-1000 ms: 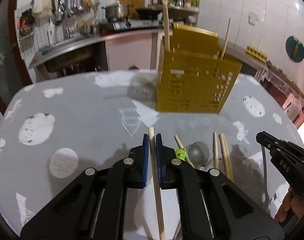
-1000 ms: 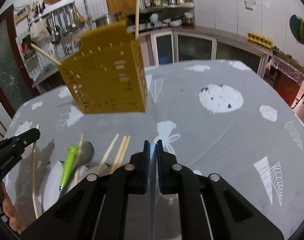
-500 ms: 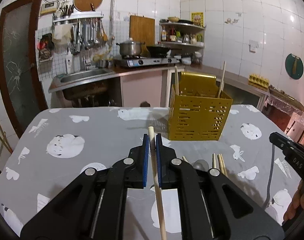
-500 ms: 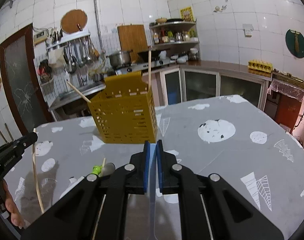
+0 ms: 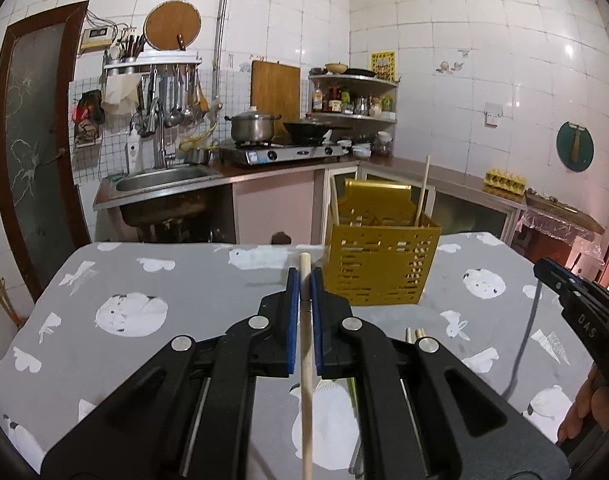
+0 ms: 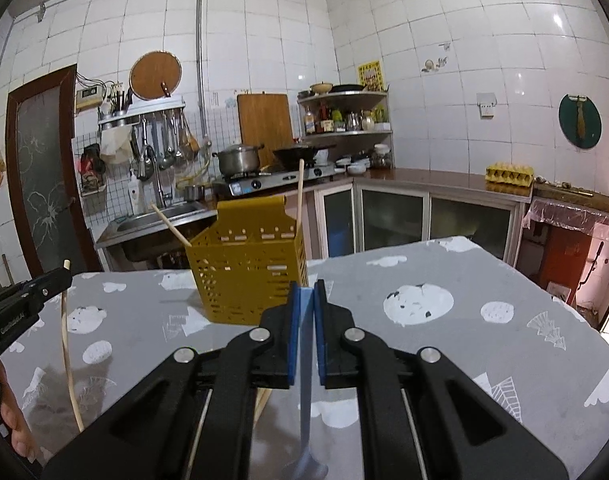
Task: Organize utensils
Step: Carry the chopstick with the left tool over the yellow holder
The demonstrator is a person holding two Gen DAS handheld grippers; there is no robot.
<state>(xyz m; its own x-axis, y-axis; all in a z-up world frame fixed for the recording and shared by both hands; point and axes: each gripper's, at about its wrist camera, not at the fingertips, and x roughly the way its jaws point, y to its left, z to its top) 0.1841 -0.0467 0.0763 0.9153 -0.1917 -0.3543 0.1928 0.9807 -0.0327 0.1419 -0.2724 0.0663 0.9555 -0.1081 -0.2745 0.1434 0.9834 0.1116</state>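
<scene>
My left gripper (image 5: 304, 276) is shut on a pale wooden chopstick (image 5: 306, 380) that pokes up past the blue pads and hangs down below them. My right gripper (image 6: 306, 290) is shut on the thin grey handle of a spoon (image 6: 304, 392), whose bowl hangs near the bottom edge. A yellow perforated utensil basket (image 5: 378, 268) (image 6: 244, 280) stands on the table beyond both grippers, with two chopsticks (image 6: 299, 196) leaning in it. In the left wrist view, the right gripper (image 5: 544, 268) enters from the right. In the right wrist view, the left gripper (image 6: 64, 276) shows at the left.
The grey patterned tablecloth (image 5: 184, 288) covers the table. A few loose chopsticks (image 5: 416, 334) lie on it, mostly hidden behind my left gripper's body. A sink and stove counter (image 5: 208, 176) run behind the table. Part of a hand (image 5: 580, 412) shows at the right edge.
Both grippers have risen and tipped upward, holding chopstick and spoon. The basket now looks smaller and farther, and the loose utensils on the table have dropped behind the gripper bodies.
</scene>
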